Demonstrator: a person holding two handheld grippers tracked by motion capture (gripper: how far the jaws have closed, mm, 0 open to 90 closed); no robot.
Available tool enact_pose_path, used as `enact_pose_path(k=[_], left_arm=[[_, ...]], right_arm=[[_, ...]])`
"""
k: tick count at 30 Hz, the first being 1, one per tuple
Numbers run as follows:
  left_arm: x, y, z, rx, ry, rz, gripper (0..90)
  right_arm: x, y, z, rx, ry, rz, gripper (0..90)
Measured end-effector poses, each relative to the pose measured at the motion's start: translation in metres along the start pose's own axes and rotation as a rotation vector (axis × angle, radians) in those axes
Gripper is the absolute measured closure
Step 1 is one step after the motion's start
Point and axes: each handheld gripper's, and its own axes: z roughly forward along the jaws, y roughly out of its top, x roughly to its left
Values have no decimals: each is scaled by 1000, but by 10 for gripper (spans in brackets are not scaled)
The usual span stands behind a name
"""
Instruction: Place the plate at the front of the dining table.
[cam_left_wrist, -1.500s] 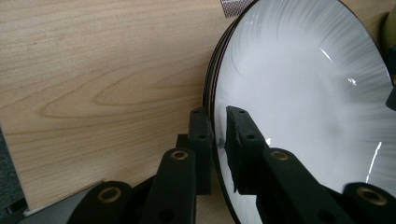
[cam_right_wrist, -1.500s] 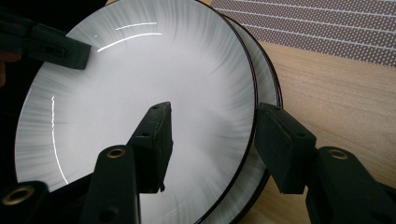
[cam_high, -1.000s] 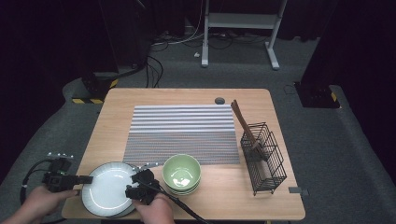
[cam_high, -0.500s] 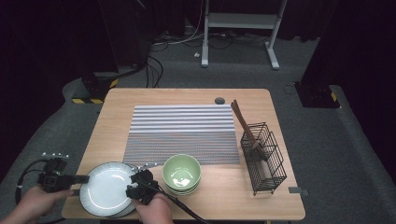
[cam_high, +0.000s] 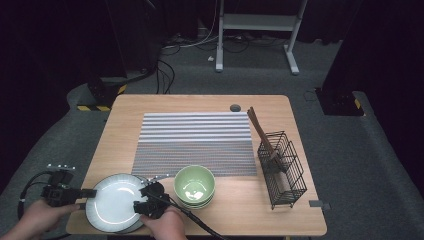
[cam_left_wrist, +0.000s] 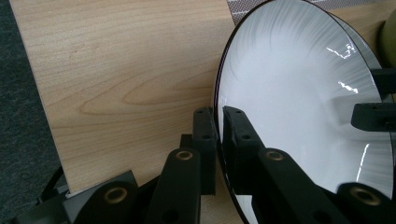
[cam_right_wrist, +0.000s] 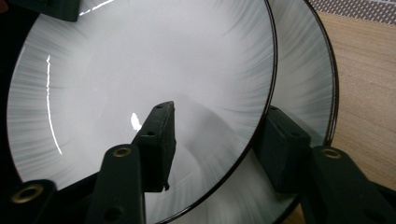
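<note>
Two white plates are stacked on the tabletop (cam_high: 210, 107). Left fingers (cam_left_wrist: 218, 135) pinch the top plate (cam_left_wrist: 299, 98) rim tight. Right fingers (cam_right_wrist: 219, 140), half open and just opening, straddle its other edge over the bottom plate (cam_right_wrist: 313, 88).

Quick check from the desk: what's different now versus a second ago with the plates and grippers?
Little changed. The left gripper stays shut on the top plate rim; the plate sits slightly further left. The right gripper straddles that rim, jaws just opening slightly, not pinching. Green bowls and wire rack unchanged.
</note>
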Motion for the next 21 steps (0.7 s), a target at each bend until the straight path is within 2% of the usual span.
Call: enact_pose_path(k=[5, 7, 15, 21], left_arm=[[1, -1, 4, 9, -7, -4, 806], [2, -1, 5, 10, -16, -11, 792], [1, -1, 6, 8, -5, 0, 790], [2, -1, 7, -11, -15, -3, 793]], right_arm=[[-3, 0, 0, -1, 20, 19, 565], [-2, -2, 1, -2, 19, 7, 578], [-2, -2, 1, -11, -6, -3, 630], [-3, -2, 2, -28, -14, 10, 664]])
